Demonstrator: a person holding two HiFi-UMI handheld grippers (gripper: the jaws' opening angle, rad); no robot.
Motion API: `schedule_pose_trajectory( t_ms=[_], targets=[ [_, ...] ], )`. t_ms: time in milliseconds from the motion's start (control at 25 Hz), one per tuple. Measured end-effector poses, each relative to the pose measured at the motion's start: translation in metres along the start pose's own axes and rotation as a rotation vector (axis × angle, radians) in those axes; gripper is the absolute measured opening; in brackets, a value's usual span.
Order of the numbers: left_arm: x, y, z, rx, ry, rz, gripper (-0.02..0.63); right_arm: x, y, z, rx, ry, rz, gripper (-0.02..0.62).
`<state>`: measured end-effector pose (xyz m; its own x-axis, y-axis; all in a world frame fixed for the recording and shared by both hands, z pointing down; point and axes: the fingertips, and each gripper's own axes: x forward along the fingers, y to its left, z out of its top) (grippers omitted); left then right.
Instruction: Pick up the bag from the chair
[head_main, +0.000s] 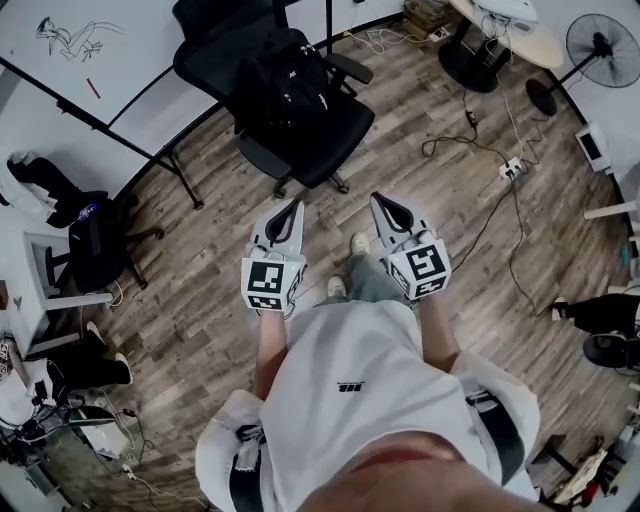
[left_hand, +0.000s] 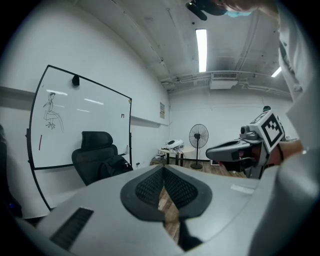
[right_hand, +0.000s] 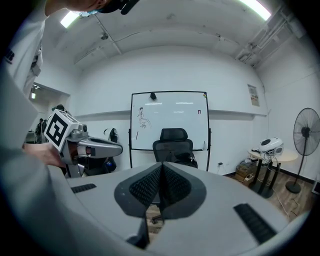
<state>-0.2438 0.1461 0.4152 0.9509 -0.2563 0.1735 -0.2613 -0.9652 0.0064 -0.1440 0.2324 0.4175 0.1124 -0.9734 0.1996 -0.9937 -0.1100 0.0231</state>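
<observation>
A black backpack (head_main: 285, 85) sits on the seat of a black office chair (head_main: 335, 130) ahead of me on the wooden floor. The same bag (left_hand: 116, 165) leans against that chair (left_hand: 92, 152) at the left of the left gripper view, and the chair (right_hand: 173, 142) stands straight ahead in the right gripper view. My left gripper (head_main: 292, 212) and my right gripper (head_main: 383, 205) are held side by side, well short of the chair. Both are shut with nothing between their jaws.
A whiteboard on a stand (head_main: 90, 60) is left of the chair. A second chair with a dark bag (head_main: 95, 245) stands at far left. Cables and a power strip (head_main: 510, 168) lie on the floor at right, near a round table (head_main: 505, 35) and a fan (head_main: 600, 45).
</observation>
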Motion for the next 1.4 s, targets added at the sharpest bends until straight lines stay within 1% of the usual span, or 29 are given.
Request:
schedule_pose_trajectory(
  t_ms=[200, 360, 560, 760, 920, 1120, 1400],
  targets=[
    [0.028, 0.017, 0.003, -0.004, 0.004, 0.010, 0.011, 0.028, -0.019, 0.002, 0.005, 0.000, 0.013, -0.005],
    [0.060, 0.033, 0.005, -0.003, 0.009, 0.024, 0.011, 0.057, -0.043, 0.003, 0.012, -0.002, 0.032, -0.005],
    [0.112, 0.062, 0.006, -0.021, 0.012, 0.052, 0.011, 0.108, -0.080, 0.004, -0.011, 0.015, 0.060, -0.005],
    [0.171, 0.089, 0.008, -0.045, 0.035, 0.084, 0.011, 0.162, -0.125, 0.010, -0.001, 0.034, 0.114, -0.005],
    [0.216, 0.115, 0.009, -0.066, 0.061, 0.128, 0.011, 0.206, -0.161, 0.013, 0.001, 0.062, 0.161, -0.005],
    [0.260, 0.143, 0.009, -0.094, 0.085, 0.201, 0.011, 0.255, -0.199, 0.012, 0.003, 0.091, 0.230, -0.005],
    [0.301, 0.177, -0.003, -0.105, 0.130, 0.298, 0.011, 0.308, -0.230, 0.007, -0.001, 0.113, 0.305, -0.005]
  ],
)
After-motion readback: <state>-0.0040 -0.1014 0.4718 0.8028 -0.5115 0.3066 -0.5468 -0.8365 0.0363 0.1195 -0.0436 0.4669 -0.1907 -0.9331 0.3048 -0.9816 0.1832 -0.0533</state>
